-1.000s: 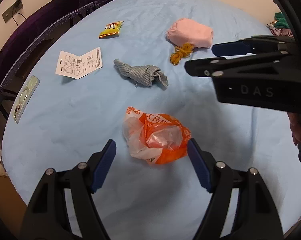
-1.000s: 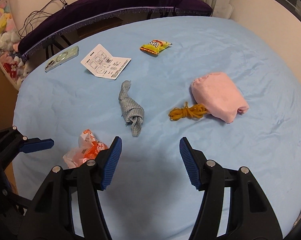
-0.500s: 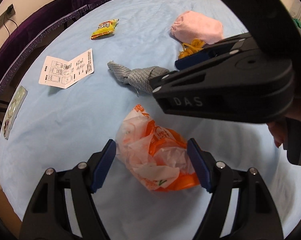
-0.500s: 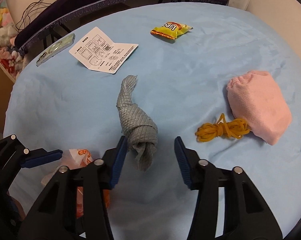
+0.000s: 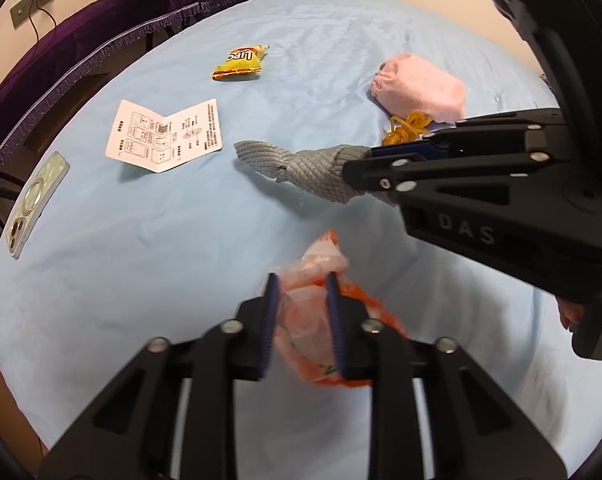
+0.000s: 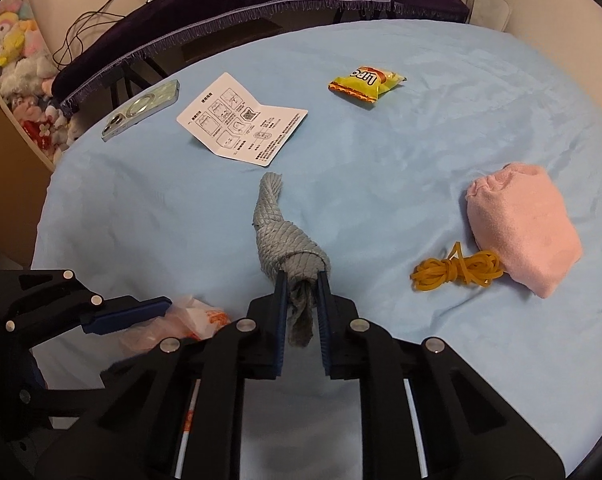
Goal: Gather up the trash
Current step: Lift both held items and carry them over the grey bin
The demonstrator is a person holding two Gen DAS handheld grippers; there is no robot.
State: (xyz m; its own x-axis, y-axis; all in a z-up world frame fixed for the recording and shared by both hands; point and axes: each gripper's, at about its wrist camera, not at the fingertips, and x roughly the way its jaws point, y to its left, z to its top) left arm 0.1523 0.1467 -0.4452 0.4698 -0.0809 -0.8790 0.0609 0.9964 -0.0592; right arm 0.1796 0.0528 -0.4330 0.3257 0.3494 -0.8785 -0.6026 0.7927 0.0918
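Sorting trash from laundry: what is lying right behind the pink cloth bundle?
Only blue bedsheet shows behind the pink cloth bundle; the yellow rubber bands lie in front, touching it. Anything beneath the bundle is hidden.

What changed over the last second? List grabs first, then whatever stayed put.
The left gripper advanced and shut on the orange plastic bag. The right gripper advanced and shut on the grey cloth. The chip packet, leaflet, phone, pink cloth and rubber bands stayed put.
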